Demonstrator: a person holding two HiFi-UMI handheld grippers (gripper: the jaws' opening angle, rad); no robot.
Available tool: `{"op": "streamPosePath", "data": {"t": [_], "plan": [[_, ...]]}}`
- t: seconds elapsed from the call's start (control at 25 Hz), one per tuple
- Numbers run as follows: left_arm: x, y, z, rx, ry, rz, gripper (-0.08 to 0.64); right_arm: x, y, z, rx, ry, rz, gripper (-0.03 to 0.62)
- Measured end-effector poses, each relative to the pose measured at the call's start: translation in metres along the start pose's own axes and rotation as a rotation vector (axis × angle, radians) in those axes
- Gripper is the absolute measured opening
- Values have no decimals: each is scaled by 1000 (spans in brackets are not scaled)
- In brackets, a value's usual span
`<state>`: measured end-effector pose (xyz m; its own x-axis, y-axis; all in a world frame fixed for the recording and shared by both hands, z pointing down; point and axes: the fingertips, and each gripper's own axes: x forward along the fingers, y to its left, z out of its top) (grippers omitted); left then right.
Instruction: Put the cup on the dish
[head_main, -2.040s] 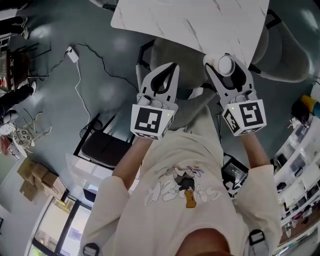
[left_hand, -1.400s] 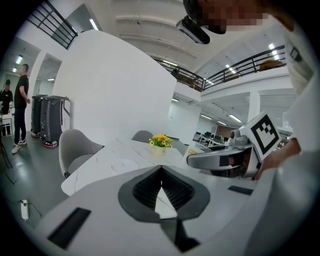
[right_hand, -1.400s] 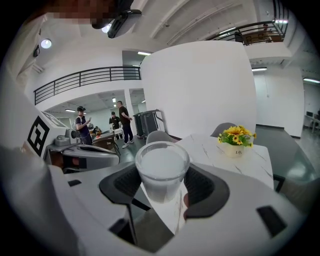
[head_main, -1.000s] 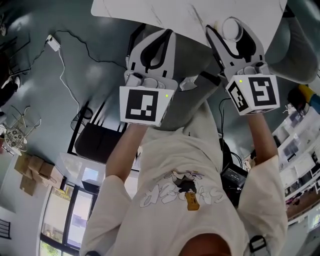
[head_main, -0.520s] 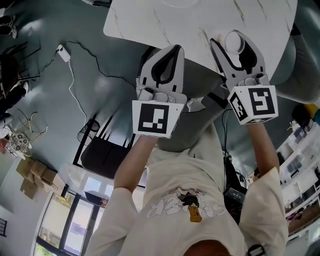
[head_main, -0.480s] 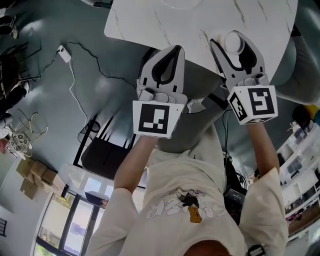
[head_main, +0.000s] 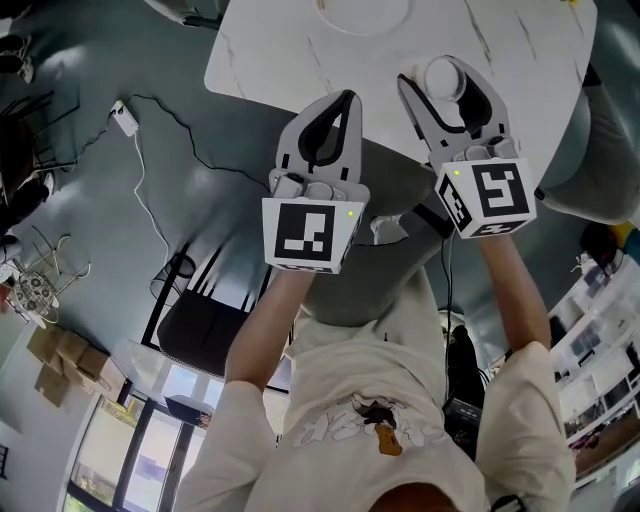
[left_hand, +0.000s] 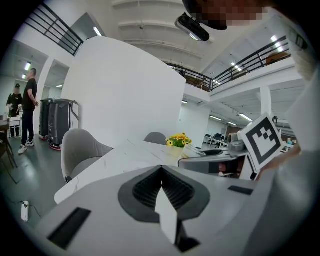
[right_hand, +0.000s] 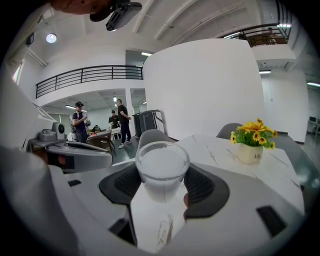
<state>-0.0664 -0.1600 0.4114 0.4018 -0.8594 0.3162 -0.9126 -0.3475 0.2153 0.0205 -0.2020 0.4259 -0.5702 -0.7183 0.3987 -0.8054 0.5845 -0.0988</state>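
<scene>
A small clear glass cup (head_main: 443, 77) stands upright between the jaws of my right gripper (head_main: 443, 80), which is shut on it above the near part of the white marble table (head_main: 290, 50). In the right gripper view the cup (right_hand: 162, 169) fills the gap of the right gripper (right_hand: 162, 175), with marble showing beneath it. The white dish (head_main: 362, 10) lies on the table at the top edge of the head view, beyond and left of the cup. My left gripper (head_main: 345, 98) is shut with nothing in it, its tip at the table's near edge; its jaws meet in the left gripper view (left_hand: 161, 169).
A pot of yellow flowers (right_hand: 251, 144) stands on the table's far right part. Grey chairs (right_hand: 151, 137) (left_hand: 82, 152) surround the table, one at the right (head_main: 590, 150). A cable with an adapter (head_main: 122, 118) lies on the floor. People stand far off (right_hand: 120, 120).
Both grippers have come forward from below the table's edge, and the right one with the cup is now over the marble. The dish has come into view at the top.
</scene>
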Motion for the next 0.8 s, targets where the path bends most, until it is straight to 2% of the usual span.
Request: {"op": "streamPosePath", "data": {"t": [0.28,0.48,0.8], "plan": [[21,9,-13,-1,19,-5,3,26,-4,-4,-12,-5,-4,267],[37,18,-17,36,22,-1,3,47,-7,-11,-34,-16,-15,267],[63,36,-25,-5,22,7,3,77,-14,-20,-24,-8,-25,267]]}}
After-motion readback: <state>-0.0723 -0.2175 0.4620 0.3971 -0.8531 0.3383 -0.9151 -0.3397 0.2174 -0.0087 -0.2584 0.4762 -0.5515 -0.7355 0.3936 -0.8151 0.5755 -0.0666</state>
